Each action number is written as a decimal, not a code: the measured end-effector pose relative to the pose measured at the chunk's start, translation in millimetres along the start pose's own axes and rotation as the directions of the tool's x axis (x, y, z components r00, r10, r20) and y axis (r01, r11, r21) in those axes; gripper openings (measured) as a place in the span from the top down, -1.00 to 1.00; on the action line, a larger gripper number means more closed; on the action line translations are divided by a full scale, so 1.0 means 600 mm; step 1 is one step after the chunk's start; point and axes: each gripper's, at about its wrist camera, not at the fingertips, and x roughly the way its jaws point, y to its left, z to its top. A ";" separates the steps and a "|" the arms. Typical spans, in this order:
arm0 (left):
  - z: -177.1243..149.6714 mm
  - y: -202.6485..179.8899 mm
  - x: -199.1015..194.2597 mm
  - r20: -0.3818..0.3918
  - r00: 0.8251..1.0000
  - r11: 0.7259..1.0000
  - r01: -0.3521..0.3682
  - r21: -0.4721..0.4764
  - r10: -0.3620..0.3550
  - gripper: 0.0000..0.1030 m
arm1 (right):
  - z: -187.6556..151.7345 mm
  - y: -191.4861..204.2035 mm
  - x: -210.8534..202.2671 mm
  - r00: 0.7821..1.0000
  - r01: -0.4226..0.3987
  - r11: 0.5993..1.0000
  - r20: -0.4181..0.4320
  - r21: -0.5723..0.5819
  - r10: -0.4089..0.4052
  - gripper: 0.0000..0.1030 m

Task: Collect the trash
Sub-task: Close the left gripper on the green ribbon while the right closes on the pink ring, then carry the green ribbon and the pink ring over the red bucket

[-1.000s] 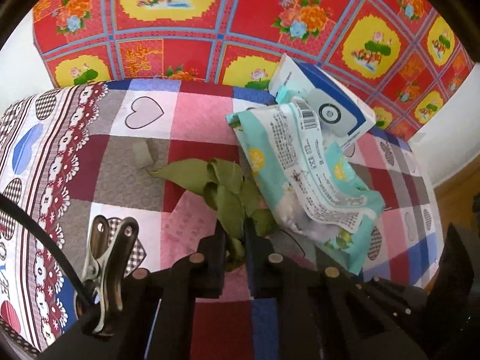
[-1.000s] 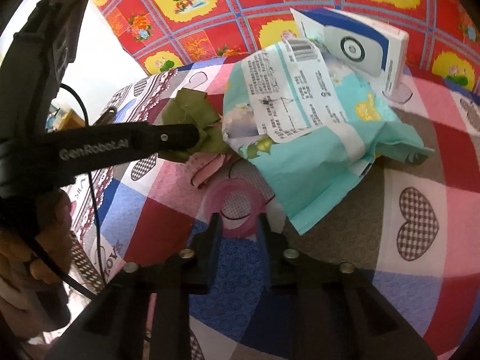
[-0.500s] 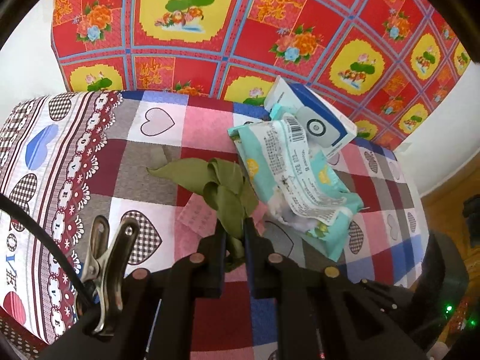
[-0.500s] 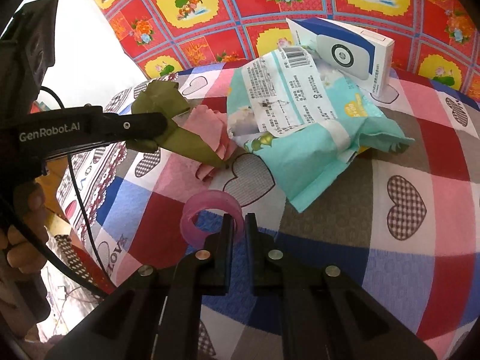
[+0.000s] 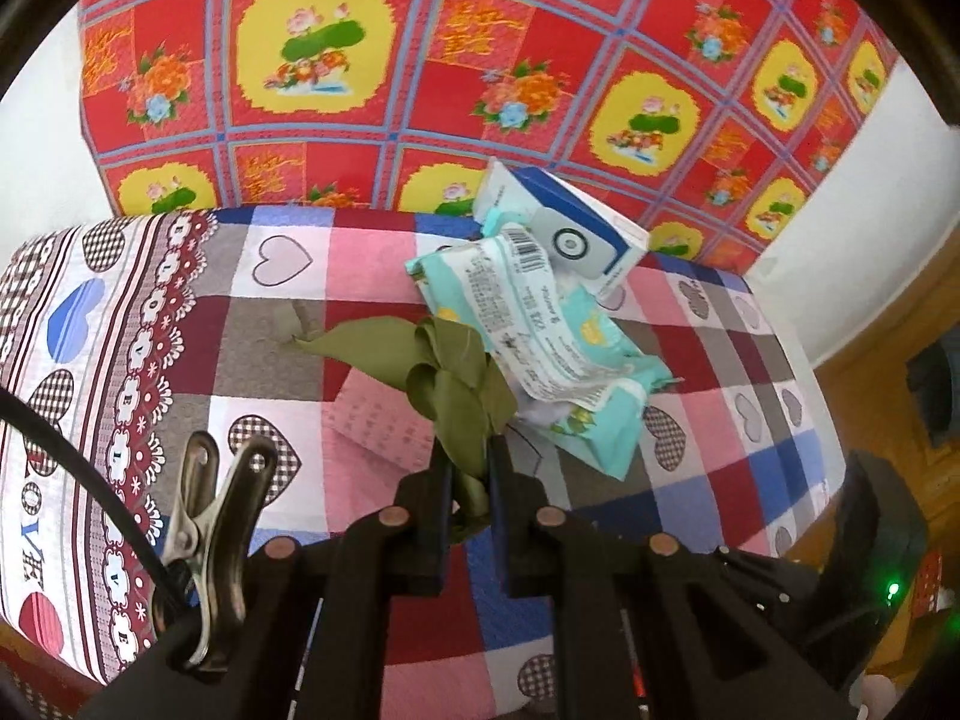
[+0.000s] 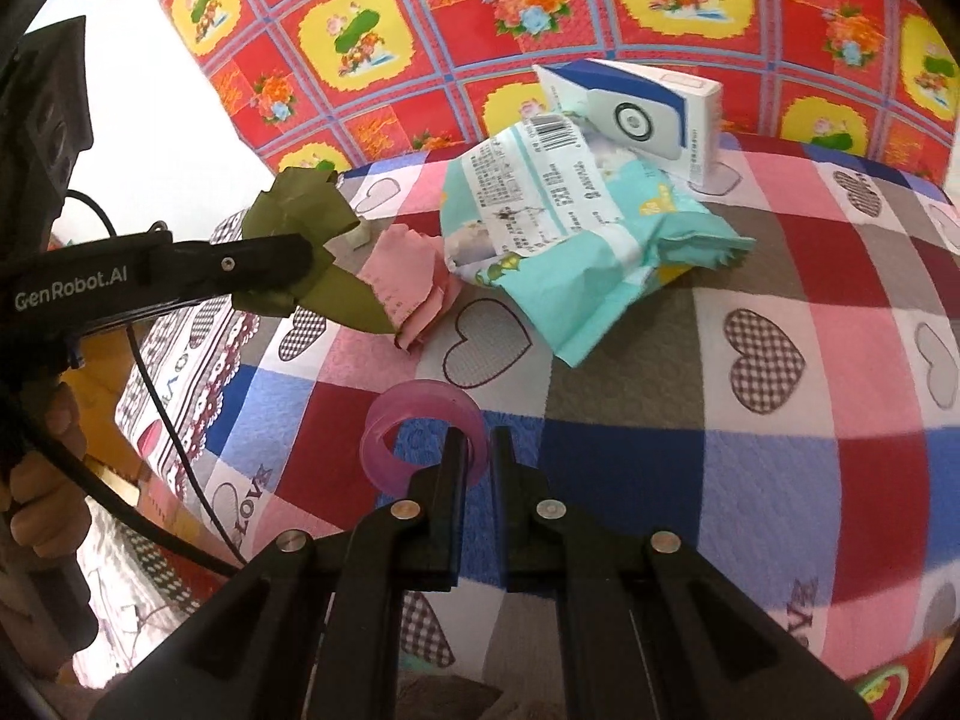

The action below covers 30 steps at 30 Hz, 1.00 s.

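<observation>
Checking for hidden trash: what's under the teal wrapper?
The teal wrapper lies on the checked cloth, its top edge leaning against the white-blue box. Nothing shows beneath it; whatever lies under it is covered.

Black hand-held gripper [image 6: 477, 450], "GenRobot.AI" lettering

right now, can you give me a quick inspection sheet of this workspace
surface: heart-patterned checked cloth over the table
job's things: green leaf wrapper, pink tape ring, crumpled pink paper, teal snack bag, blue and white box behind the bag
clutter: small pale scrap on the cloth
grippers: left gripper shut on the leaf wrapper, lifted; right gripper shut on the tape ring's wall
cables: black cable hanging by the left gripper
surroundings: red and yellow floral cloth behind; wooden floor
</observation>
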 end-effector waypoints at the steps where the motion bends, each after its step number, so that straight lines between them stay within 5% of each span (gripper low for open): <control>1: -0.002 -0.004 -0.002 0.000 1.000 1.000 0.004 0.009 -0.004 0.79 | -0.002 -0.001 -0.003 1.000 0.004 1.000 0.005 0.006 -0.004 0.83; 30: -0.037 -0.154 -0.012 -0.052 0.982 0.951 0.188 0.245 -0.181 0.79 | -0.091 -0.078 -0.151 0.968 0.176 0.941 0.123 0.288 -0.218 0.83</control>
